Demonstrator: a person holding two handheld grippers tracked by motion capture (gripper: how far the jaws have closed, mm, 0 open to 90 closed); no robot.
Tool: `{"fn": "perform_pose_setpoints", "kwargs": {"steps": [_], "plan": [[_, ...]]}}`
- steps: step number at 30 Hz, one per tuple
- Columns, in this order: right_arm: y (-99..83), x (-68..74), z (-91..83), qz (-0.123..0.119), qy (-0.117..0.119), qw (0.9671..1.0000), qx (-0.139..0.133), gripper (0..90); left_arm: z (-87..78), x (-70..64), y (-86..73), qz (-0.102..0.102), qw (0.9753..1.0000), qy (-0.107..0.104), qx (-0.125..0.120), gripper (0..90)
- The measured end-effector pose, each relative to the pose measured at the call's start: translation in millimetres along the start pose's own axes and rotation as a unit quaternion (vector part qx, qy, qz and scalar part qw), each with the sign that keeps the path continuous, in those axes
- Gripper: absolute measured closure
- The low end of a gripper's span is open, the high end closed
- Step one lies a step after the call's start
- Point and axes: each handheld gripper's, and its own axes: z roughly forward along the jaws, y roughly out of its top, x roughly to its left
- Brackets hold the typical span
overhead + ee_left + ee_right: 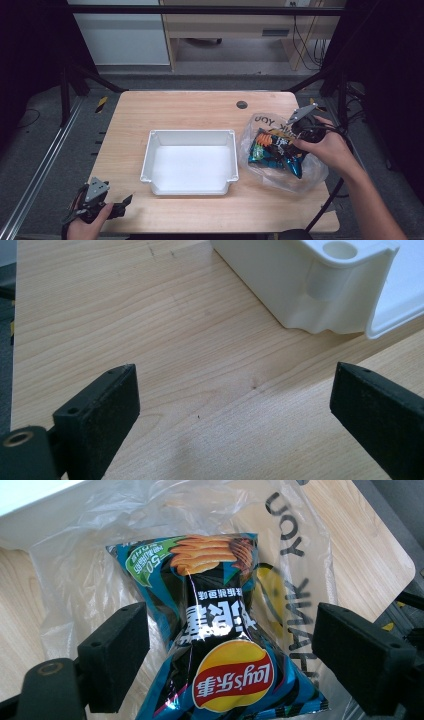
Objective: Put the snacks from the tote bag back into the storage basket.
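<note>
Bench (200, 107): light wood top, rounded corners, a small dark round insert near the far edge.
Tray (191, 135): white plastic, rectangular, mid-bench, nothing inside it.
Plastic bag (260, 125): clear, crumpled, printed lettering, lying on the bench just right of the tray.
Crisp packet (220, 630): blue and black with a red and yellow logo, resting on the plastic bag; whether partly inside it cannot be told.
Right gripper (232, 650): at the right of the bench over the packet; fingers (117, 650) spread wide, one either side of the packet's pinched middle, not yet pressing it.
Left gripper (232, 405): low at the near left corner of the bench, aimed at a corner of the tray; fingers (100, 415) spread apart with bare wood between them.
Step in hand: likely the approach to take hold of the packet.
Next move, as judged: close the right fingers on the packet's narrow waist, catching none of the bag film, then lift it toward the tray.
</note>
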Motion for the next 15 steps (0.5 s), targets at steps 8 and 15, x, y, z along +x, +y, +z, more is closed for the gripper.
{"fn": "perform_pose_setpoints", "kwargs": {"steps": [8, 15], "plan": [[2.1, 0.1, 14.5, 0.012, 0.005, 0.9998, 0.016, 8.4, 1.0, -1.3, -0.2, 0.003, 1.0, -0.002, 0.003, 5.0], [4.8, 2.4, 26.6, 0.003, 0.008, 0.9993, 0.035, 6.4, 2.1, -2.5, -0.1, 0.006, 1.0, -0.004, 0.005, 5.0]]}}
